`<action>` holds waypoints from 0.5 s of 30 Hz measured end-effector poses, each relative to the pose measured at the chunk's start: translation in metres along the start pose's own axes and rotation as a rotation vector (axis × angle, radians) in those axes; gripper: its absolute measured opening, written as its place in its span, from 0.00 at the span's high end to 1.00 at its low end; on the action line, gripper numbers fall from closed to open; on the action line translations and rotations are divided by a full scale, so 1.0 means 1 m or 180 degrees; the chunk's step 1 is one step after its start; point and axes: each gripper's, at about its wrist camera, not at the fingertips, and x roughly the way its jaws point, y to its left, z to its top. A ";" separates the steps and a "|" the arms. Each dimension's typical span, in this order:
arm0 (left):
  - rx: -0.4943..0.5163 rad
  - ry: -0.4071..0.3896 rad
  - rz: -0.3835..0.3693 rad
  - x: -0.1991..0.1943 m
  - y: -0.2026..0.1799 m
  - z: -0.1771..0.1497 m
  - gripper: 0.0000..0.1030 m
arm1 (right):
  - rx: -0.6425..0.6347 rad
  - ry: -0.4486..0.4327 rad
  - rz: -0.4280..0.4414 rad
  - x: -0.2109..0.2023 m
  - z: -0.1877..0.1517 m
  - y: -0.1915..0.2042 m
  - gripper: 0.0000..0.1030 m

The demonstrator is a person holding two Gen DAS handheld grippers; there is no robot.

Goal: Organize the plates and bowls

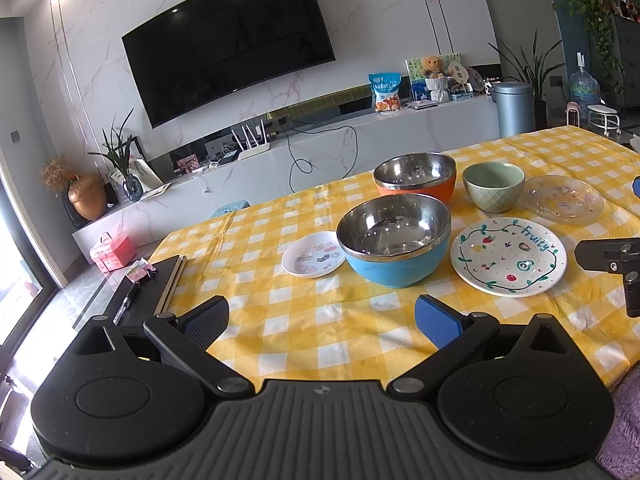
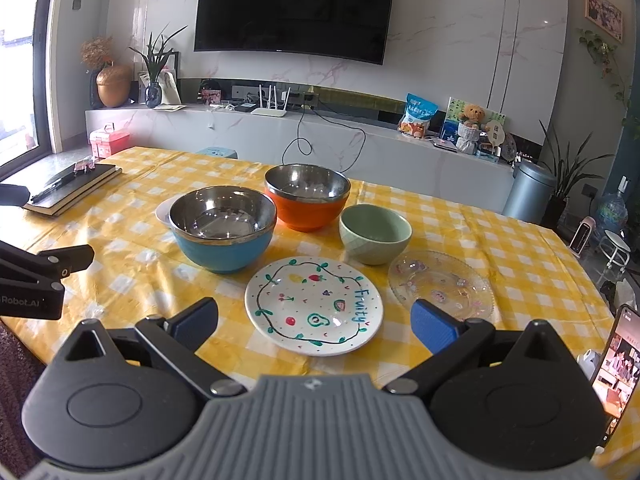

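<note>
Nothing stacked yet — three bowls, three plates, all separate on the bench point(image 2: 500, 240) with its yellow check cloth.

Right gripper point(image 2: 314, 326): jaws spread wide, empty, low over the near edge. Fruit-painted plate point(image 2: 314, 306) dead ahead, sitting right in the gap, just beyond the pads. Nearest piece to either gripper. Round, so no long axis; near rim faces the jaws. Probably an edge pinch on that rim.

Left gripper point(image 1: 322, 322): jaws also spread, empty, over bare cloth. Blue bowl point(image 1: 394, 240) ahead and slightly right, near but not touching. Small white plate point(image 1: 314, 254) just beside the blue bowl on its left — rims look nearly touching, contact unclear.

Further back: orange bowl point(image 2: 307, 196) behind the blue one, green bowl point(image 2: 375, 232) to its right, clear glass plate point(image 2: 442, 284) beside the painted plate on the right.

Materials:
- Blue and orange bowls: steel liner, glossy coloured shell, deep and rounded — likely slick, likely nest.
- Green bowl: glazed ceramic, faceted outside, smaller.
- Painted plate: glazed white, shallow, thin lip.
- Glass plate: transparent, ribbed rim, small printed motifs — hard to judge the edge.

Risk: shallow plate flat on cloth, little rim to get under.
</note>
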 end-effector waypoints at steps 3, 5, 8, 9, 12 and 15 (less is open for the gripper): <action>-0.0050 -0.0010 -0.0022 0.000 0.000 -0.002 0.00 | 0.0088 0.0013 -0.0061 0.001 -0.002 -0.001 0.02; -0.0117 -0.0018 -0.0112 0.002 -0.002 -0.001 0.00 | 0.0162 0.0041 -0.0062 0.005 -0.003 -0.005 0.03; -0.0296 -0.0016 -0.0345 0.005 -0.005 0.002 0.00 | 0.0298 0.0079 -0.0026 0.012 -0.006 -0.011 0.03; -0.0368 -0.0006 -0.0395 0.007 -0.006 0.002 0.00 | 0.0338 0.0097 -0.0004 0.014 -0.007 -0.013 0.03; -0.0514 0.0041 -0.0510 0.013 -0.012 0.003 0.00 | 0.0442 0.0128 0.0039 0.022 -0.011 -0.017 0.06; -0.0590 0.0087 -0.0637 0.020 -0.018 0.006 0.00 | 0.0557 0.0159 0.0047 0.031 -0.013 -0.021 0.19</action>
